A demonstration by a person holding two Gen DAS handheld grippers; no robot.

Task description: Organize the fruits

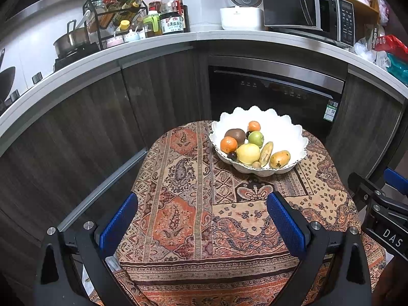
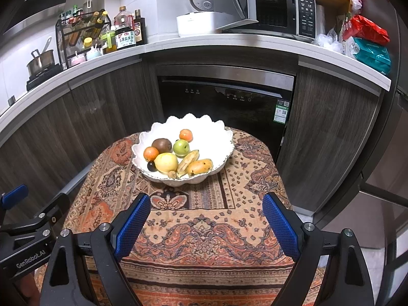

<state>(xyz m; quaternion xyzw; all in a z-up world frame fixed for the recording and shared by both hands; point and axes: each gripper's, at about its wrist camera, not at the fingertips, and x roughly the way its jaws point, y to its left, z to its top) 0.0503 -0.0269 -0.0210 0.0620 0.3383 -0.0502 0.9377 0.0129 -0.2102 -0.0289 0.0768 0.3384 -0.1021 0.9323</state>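
Kitchen, patterned tablecloth. All fruits sit in white bowl at 12 o'clock. Left gripper and right gripper both spread wide, empty. Looks finished, or unstarted.

Left wrist cam sits just behind the left gripper, looking forward and down along its fingers over the patterned tablecloth, with the fruit bowl right of centre at mid range and the right gripper at its right edge. Right wrist cam does the same behind the right gripper, bowl left of centre, left gripper at its left edge. Both share the table, bowl, dishwasher, counter and microwave, from side-by-side viewpoints at near-equal distance.
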